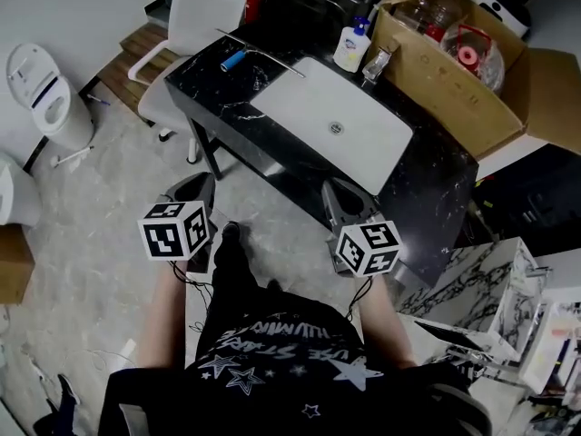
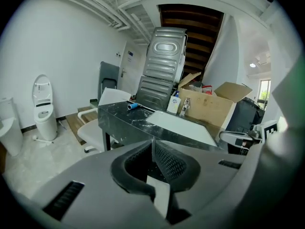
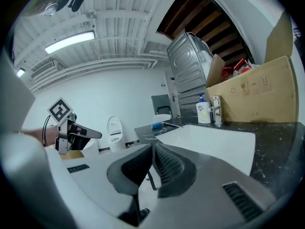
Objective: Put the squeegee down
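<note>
The squeegee (image 1: 238,58), with a blue handle and a long thin metal blade, lies on the far left corner of the black marble counter (image 1: 218,94). It also shows small in the left gripper view as the squeegee (image 2: 133,106) and in the right gripper view as the squeegee (image 3: 157,125). Both grippers hang in front of the counter, well short of it. My left gripper (image 1: 194,189) is shut with nothing between its pads (image 2: 167,159). My right gripper (image 1: 341,200) is likewise shut and empty, its pads (image 3: 167,163) pressed together.
A white sink basin (image 1: 363,143) is set in the counter, with a soap bottle (image 1: 350,47) and a faucet (image 1: 377,64) behind it. A cardboard box (image 1: 454,94) of items stands at the back right. A white chair (image 1: 195,21) sits at the left, marble slabs (image 1: 490,275) at the right.
</note>
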### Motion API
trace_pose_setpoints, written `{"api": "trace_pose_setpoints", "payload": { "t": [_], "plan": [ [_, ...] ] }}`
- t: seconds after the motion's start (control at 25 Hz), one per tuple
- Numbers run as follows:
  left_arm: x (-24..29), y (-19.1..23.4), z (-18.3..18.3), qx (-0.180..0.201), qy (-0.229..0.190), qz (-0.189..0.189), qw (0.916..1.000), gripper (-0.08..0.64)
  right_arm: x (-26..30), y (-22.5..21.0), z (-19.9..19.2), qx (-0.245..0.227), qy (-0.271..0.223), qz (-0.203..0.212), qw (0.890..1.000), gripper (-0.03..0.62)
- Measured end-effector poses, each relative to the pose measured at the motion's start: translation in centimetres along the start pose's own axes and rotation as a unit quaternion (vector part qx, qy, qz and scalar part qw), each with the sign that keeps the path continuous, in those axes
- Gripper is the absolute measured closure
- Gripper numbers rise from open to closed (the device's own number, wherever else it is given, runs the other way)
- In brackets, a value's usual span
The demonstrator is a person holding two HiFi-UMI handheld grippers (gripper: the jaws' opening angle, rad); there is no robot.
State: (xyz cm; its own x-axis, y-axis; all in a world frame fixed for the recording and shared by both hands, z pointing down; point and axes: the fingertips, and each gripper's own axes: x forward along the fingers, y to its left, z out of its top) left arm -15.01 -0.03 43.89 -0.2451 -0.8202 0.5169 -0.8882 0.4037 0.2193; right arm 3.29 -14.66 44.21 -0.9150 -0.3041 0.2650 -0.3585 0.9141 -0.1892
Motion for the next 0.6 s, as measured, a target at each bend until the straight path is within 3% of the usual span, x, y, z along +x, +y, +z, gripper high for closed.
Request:
{"api": "trace_pose_setpoints", "payload": {
  "t": [0.28,0.6],
  "plan": [
    [-2.6,-0.3,-3.8,-0.023,0.005,0.019,0.9995,0.523,-1.2,1.7,-2.1,-0.007,0.014,0.031,0.999,0.54],
    [-3.4,-0.2,-5.6,-0.027,0.018,0.027,0.9991,0.532,-0.6,2.9,-3.0,-0.012,0.028,0.059,0.998,0.54]
  ]
}}
